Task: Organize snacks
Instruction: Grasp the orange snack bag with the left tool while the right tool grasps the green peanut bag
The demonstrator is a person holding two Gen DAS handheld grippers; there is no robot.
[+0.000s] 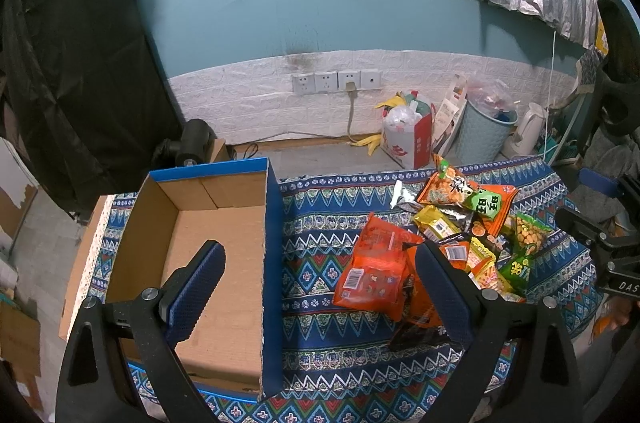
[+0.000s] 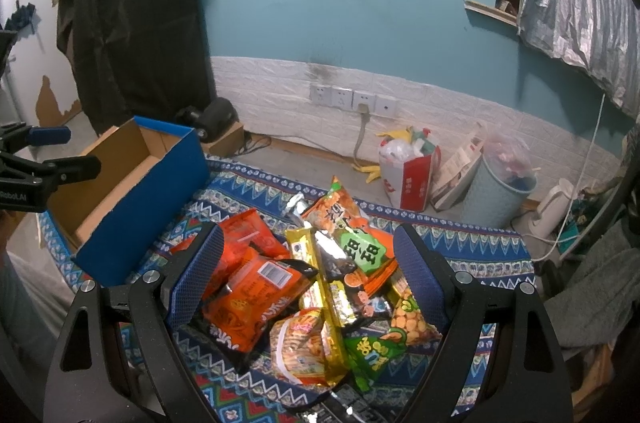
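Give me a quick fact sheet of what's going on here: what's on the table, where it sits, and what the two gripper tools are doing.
surface: patterned blue tablecloth
container: cardboard box with blue outside, open top, nothing visible inside
snacks: pile of snack packets loose on the cloth, beside the box, none in it
top packets: orange packet, green-labelled packet
left gripper: open, holding nothing, spanning the box's right wall
right gripper: open, holding nothing, poised above the pile
background: blue bin on the floor by the wall
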